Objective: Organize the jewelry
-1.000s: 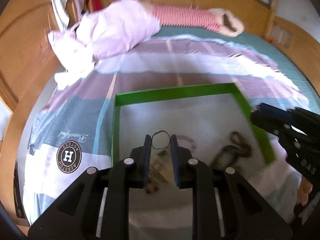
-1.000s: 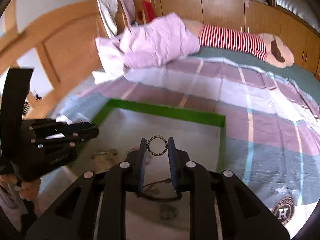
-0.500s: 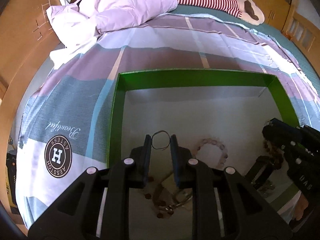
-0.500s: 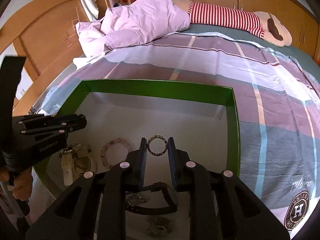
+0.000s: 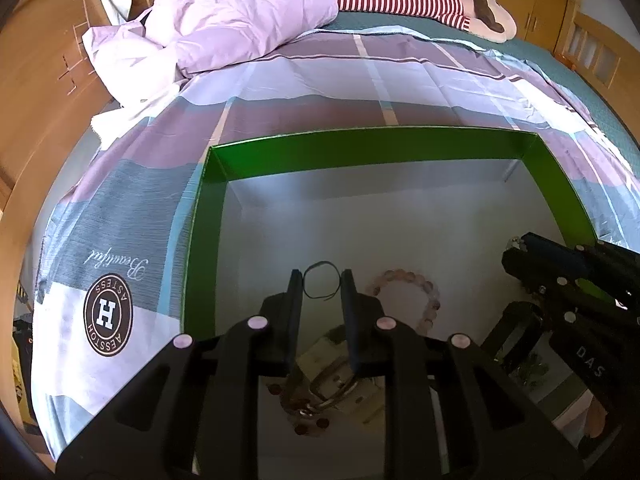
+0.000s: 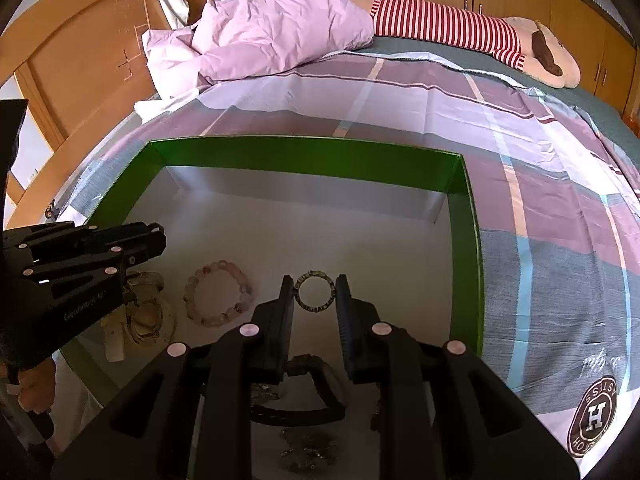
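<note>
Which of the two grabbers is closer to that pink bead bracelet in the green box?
Left. The left gripper hovers just beside the pink bead bracelet; the right gripper is somewhat farther off on its other side.

Pink bead bracelet (image 6: 219,294) lies flat inside green-walled box (image 6: 304,159).

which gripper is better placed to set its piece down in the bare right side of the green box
Right. The right gripper, shut on a metallic beaded ring, hangs nearest the green-walled box's right wall. The left gripper, shut on a thin black wire loop, sits toward the left wall.
</note>
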Available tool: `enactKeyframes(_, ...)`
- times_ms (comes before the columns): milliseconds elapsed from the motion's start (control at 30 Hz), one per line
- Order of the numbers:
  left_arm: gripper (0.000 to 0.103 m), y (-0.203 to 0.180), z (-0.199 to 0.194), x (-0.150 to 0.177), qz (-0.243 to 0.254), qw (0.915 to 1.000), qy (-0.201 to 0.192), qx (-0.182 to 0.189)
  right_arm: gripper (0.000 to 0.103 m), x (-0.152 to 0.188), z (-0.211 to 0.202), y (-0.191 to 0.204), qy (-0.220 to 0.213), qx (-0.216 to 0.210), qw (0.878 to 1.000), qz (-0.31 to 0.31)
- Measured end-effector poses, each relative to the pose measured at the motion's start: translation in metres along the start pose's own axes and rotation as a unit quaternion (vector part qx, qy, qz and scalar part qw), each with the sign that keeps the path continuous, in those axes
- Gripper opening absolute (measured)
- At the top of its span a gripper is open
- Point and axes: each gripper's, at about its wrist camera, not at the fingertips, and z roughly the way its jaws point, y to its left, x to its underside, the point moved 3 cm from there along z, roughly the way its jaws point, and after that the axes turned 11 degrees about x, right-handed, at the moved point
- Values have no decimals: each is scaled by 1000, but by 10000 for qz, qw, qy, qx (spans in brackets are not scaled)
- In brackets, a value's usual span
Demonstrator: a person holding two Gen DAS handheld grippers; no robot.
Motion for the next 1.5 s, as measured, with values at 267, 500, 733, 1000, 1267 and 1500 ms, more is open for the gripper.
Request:
enactKeyframes(267,21,-1,2,2,-18,10000,15,25,25,1,1,-1,103,-34,9999,18)
enactKeyframes(500,61,-2,-9,-2,27,9998,-186,-30,62,-1,-9,10,-122,-2,9998,-161)
enactKeyframes(733,75,-9,-65,-2,-107,9971,-665,-360,85,-18,-55,2,-475,429,9979,-101)
enactKeyframes(1000,95,-27,-128,14,-351,9934,-1088,67,100,-4,-113,-21,-493,712,9961,168)
enactKeyframes(1267,98,-50,-116,40,-78,9973,-736,10,100,30,-98,-29,-159,906,9956,185)
enactKeyframes(1500,98,-56,-114,46,30,9976,-693,56,100,33,-99,-23,-204,1005,9947,23)
